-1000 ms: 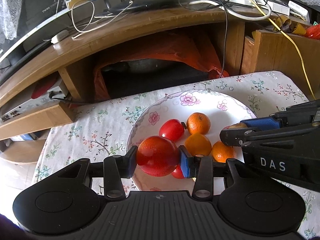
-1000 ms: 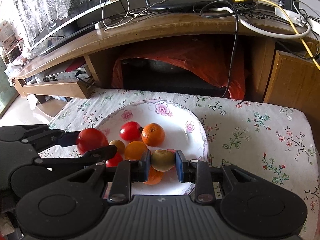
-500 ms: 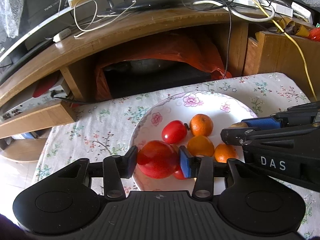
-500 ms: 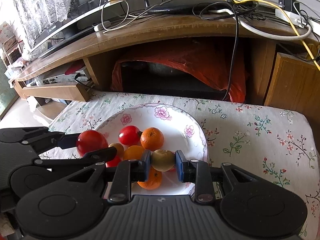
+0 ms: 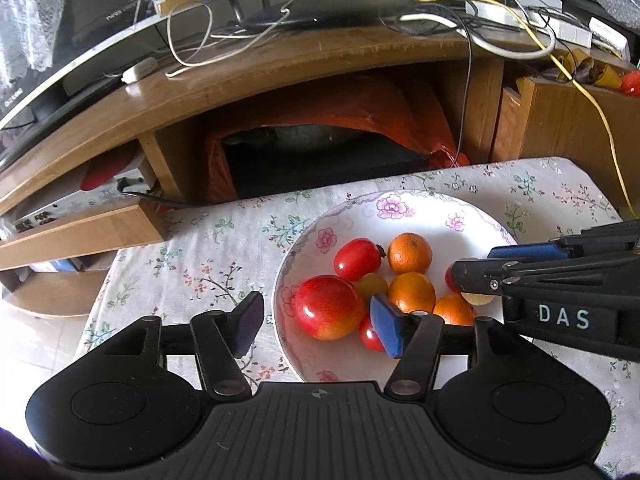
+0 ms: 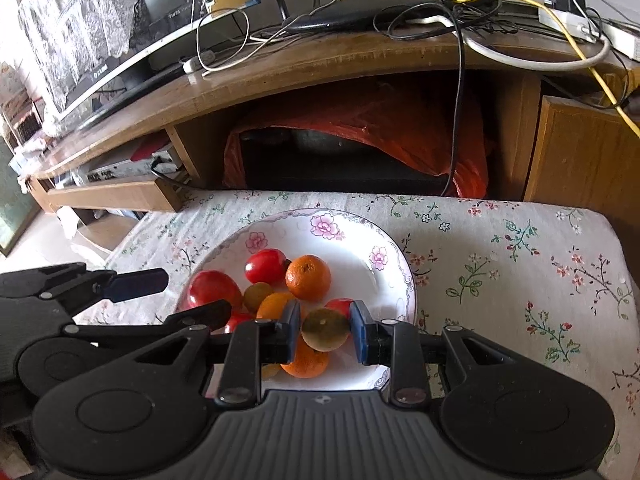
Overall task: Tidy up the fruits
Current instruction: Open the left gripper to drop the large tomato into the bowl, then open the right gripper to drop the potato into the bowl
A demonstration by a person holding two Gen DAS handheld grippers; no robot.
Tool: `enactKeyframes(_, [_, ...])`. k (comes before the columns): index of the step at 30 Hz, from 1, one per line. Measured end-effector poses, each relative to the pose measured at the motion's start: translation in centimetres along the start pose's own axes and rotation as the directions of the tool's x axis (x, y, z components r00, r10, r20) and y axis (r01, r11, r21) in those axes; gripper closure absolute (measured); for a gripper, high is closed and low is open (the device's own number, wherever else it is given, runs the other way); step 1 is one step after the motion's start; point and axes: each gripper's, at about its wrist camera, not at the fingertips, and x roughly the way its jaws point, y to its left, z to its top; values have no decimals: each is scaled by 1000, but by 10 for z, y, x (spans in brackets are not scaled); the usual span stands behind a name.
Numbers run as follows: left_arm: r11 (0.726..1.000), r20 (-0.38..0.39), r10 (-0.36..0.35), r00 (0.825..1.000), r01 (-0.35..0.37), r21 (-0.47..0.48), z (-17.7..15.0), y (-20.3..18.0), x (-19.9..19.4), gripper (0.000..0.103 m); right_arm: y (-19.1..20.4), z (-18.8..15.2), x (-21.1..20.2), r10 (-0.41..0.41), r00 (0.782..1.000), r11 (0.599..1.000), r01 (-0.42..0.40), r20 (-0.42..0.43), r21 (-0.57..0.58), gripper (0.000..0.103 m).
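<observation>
A floral white plate [image 5: 420, 208] [image 6: 384, 248] on the flowered tablecloth holds oranges [image 5: 410, 253], a red tomato [image 5: 357, 259] and other small fruit. A big red apple [image 5: 327, 306] [image 6: 212, 289] rests on the plate's left side. My left gripper [image 5: 316, 324] is opening around it, and its pads stand clear of the apple. My right gripper [image 6: 325, 330] is shut on a greenish-brown round fruit [image 6: 325, 329], held just above the plate's near part. In the left wrist view the right gripper [image 5: 476, 270] comes in from the right.
A wooden TV cabinet [image 5: 280, 68] with cables, a router and a monitor stands behind the table. An orange plastic bag [image 6: 360, 120] fills its open shelf. Bare tablecloth [image 6: 500, 264] lies to the right of the plate.
The left gripper's jaws have spread apart and let go of the red apple, which now sits on the plate. The right gripper still holds its fruit in the same spot.
</observation>
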Motion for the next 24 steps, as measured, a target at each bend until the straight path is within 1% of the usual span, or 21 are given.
enactKeyframes(3, [1000,3,-1,1000,1,-6,0,1,-3,35,0,1,-3,14,1000,1000,-14,3,9,74])
enactKeyframes(8, [1000,9,-7,1000,7,-6,-2,1,-8,33,2,1,-6,12,1000,1000,-12,7,9,73])
enactKeyframes(9, [1000,11,-10,1000,10,-5,-2,1,-9,28,1,1,-7,11,1000,1000,-11,8,11,73])
enactKeyframes(10, [1000,16,-21,1000,21,-6,-3,0,-12,22,1,0,-8,10,1000,1000,-10,8,14,73])
enactKeyframes(11, [1000,21,-29,999,29,-7,-3,0,-14,20,0,0,-10,7,1000,1000,-7,12,16,71])
enactKeyframes(12, [999,27,-31,999,31,-5,-4,-2,-17,19,0,0,-12,7,1000,1000,-8,15,18,69])
enactKeyframes(17, [999,50,1,999,-3,35,-9,-11,-29,17,5,-3,-23,3,1000,1000,-3,20,1,68])
enactKeyframes(21, [999,58,18,998,-20,26,-17,-8,-39,15,10,-9,-36,-13,1000,1000,13,24,-10,68])
enactKeyframes(24, [999,72,35,997,-37,21,-22,-7,-49,11,11,-17,-47,-23,999,1000,23,32,0,68])
